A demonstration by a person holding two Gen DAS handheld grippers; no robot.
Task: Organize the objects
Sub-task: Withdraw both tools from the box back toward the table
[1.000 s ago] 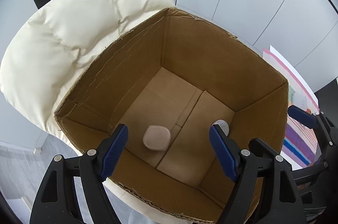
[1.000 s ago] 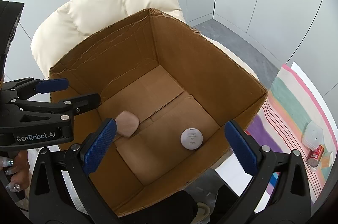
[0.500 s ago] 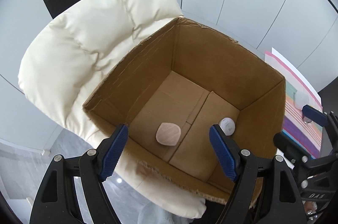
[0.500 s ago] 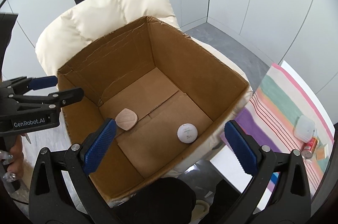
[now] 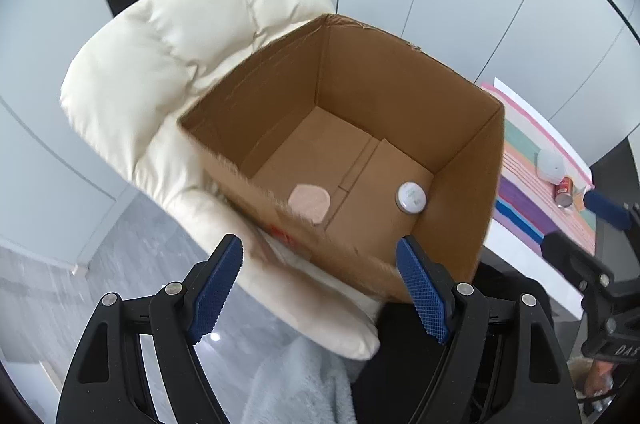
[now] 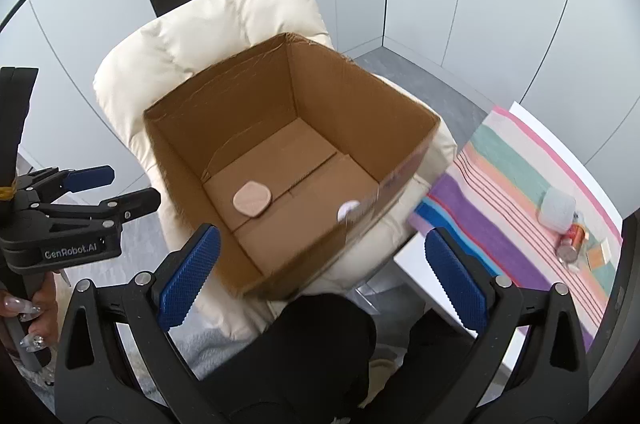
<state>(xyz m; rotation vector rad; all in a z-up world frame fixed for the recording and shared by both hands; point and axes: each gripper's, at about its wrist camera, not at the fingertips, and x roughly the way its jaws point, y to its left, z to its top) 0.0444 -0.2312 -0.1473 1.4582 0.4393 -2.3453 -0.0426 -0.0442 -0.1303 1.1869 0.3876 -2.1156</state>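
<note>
An open cardboard box [image 5: 260, 112] [image 6: 340, 96] stands on a cream padded chair [image 5: 180, 64] [image 6: 224, 36]. On the box floor lie a pink rounded pad [image 5: 309, 202] [image 6: 252, 200] and a white round disc [image 5: 411, 197]. In the right wrist view the disc [image 6: 347, 210] is half hidden by the box's near wall. My left gripper [image 5: 320, 276] [image 6: 132, 186] hangs open and empty above the box's near edge. My right gripper [image 6: 320, 264] [image 5: 572, 222] is also open and empty, held over the near right corner.
A table with a striped cloth [image 6: 500, 184] [image 5: 524, 160] stands to the right of the chair. It carries a white container [image 6: 558, 210], a red can [image 6: 572, 240] and small bits. A person's hand [image 6: 20, 308] and dark clothing [image 6: 312, 344] fill the bottom. Grey floor lies to the left.
Both grippers have drawn back and up from over the box, which now looks smaller and farther. Jaws stayed open and empty. The pad and disc have not moved.
</note>
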